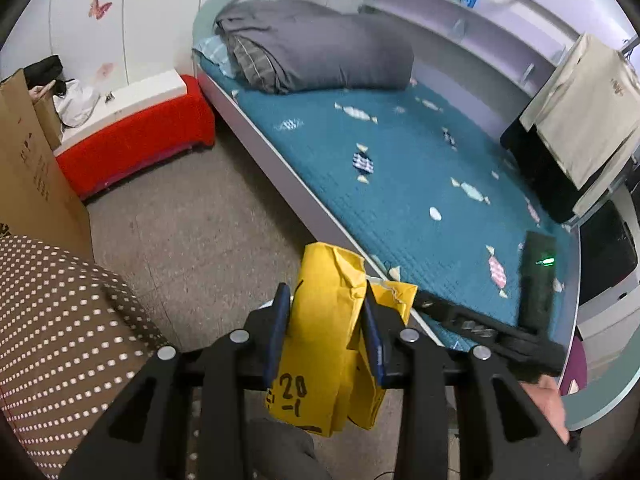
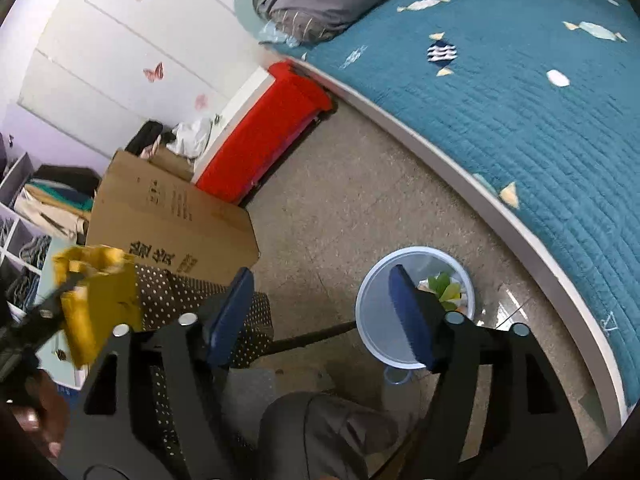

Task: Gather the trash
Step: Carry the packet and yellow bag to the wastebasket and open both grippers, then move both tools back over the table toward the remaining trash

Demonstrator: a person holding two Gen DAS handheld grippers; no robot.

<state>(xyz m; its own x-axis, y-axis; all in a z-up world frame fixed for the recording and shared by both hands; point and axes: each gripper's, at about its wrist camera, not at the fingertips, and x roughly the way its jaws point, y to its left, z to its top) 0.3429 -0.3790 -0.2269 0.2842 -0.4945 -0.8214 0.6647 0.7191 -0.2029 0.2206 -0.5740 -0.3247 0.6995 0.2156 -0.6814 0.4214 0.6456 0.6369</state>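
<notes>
Left claw (image 1: 325,336): clamped on crumpled yellow paper bag (image 1: 328,344), carried as trash.
Right claw (image 2: 322,312): wide, empty.
Bin (image 2: 372,312): on floor just beyond right claw, already holding scraps; likely drop spot.

left gripper (image 1: 325,322): 2 blue pads clamped on crumpled yellow paper bag (image 1: 326,344) marked 20 | right: teal quilted bed (image 1: 400,184), far grey duvet (image 1: 320,48) | left: red bench (image 1: 136,140), cardboard box (image 1: 28,168)
</notes>
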